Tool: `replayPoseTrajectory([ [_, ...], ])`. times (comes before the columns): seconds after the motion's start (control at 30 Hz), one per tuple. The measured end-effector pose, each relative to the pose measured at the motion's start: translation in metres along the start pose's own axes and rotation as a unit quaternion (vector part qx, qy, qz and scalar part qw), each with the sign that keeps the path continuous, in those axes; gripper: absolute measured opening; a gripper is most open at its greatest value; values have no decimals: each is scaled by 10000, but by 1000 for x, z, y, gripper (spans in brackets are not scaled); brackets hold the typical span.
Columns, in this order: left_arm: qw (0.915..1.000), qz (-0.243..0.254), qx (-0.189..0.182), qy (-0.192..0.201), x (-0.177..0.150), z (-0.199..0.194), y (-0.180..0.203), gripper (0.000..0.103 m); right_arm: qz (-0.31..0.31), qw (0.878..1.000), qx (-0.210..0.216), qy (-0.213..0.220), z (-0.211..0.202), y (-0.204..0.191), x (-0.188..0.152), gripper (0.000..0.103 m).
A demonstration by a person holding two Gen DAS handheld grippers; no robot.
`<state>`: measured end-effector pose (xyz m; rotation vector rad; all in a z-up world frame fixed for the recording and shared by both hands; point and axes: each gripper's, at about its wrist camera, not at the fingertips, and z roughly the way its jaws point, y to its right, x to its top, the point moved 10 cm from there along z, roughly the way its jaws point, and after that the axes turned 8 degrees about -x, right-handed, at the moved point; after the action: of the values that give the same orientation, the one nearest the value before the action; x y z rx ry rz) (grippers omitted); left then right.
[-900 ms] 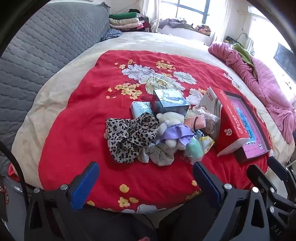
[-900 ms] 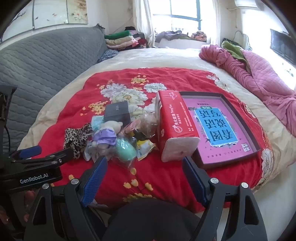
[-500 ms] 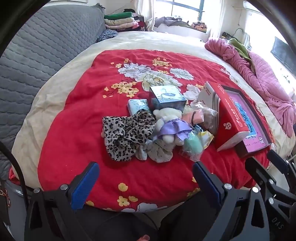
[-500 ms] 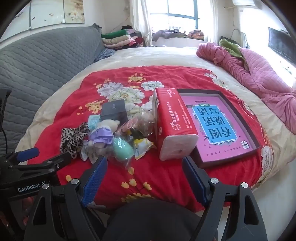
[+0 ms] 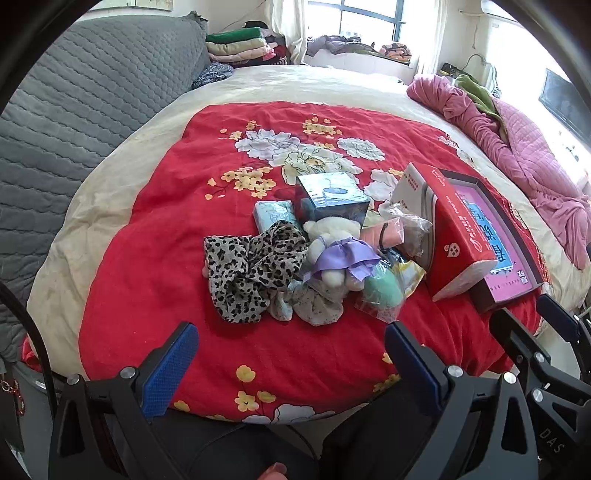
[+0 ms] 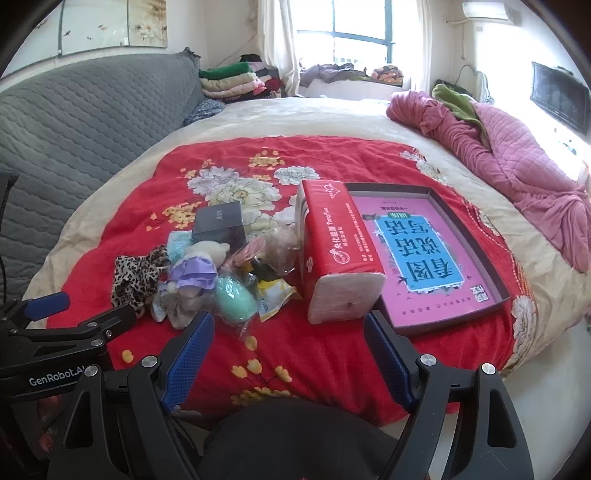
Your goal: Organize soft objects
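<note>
A: What is the room like?

B: It is a bedroom. A wide bed with a cream cover (image 5: 110, 184) fills the view, and a red blanket with white and yellow flowers (image 5: 155, 258) is spread over it. A grey quilted headboard (image 5: 74, 96) stands at the left. Folded clothes in a stack (image 5: 236, 46) sit at the far left corner, a window (image 6: 354, 29) is at the far wall, and a crumpled pink quilt (image 5: 517, 147) lies at the far right.

A: Where are the soft things?

B: They make one small heap in the middle of the red blanket. A leopard-print fabric scrunchie (image 5: 251, 269) is at the left of the heap. Just right of it lies a white plush bear in a lilac dress (image 5: 332, 251), its head to the far side, so its long axis runs from near to far. A mint-green sponge egg in clear wrap (image 5: 382, 291) touches it on the near right. A dark blue cardboard box (image 5: 330, 199) stands behind the bear.

A: And on the right?

B: A red pack of paper tissues (image 6: 334, 251) lies lengthwise from near to far, leaning against a shallow dark tray with a pink printed sheet inside (image 6: 428, 254).

A: The tools?

B: The left gripper (image 5: 291, 363) and the right gripper (image 6: 288, 354) both hang over the near edge of the bed, fingers wide apart, holding nothing.
</note>
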<state>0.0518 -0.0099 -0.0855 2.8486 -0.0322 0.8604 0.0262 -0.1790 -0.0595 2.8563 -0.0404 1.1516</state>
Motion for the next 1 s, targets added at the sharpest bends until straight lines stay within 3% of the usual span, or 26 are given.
replayPoseTrajectory([
  [1.0, 9998, 190, -7, 68, 0, 0, 9, 101, 11, 10000, -27, 1, 0, 1, -1, 84],
])
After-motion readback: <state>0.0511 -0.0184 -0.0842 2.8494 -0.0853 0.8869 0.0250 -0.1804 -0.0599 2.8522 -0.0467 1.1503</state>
